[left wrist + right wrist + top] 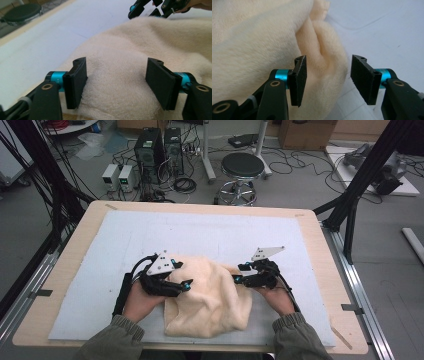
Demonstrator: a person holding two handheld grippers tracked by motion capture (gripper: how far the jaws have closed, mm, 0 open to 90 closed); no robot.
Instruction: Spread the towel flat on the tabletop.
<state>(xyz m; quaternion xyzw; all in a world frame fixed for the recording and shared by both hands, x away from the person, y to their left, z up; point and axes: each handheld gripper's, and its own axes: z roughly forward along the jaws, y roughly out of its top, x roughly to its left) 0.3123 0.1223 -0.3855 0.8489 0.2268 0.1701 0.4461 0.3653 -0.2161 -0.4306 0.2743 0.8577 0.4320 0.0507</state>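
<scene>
My left gripper [186, 284] and right gripper [237, 279] flank a rumpled cream fleece towel [210, 295] lying on the pale grey mat [150, 235] at the table's near edge. Both stand half-wide, jaws straddling pile, pads gripping nothing.

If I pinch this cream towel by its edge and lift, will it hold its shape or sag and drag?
The towel lies bunched in soft folds, so it will probably sag and trail. Its plush pile should grip the pads rather than slip. The right gripper straddles a thick fold, so you may lift two layers.
</scene>
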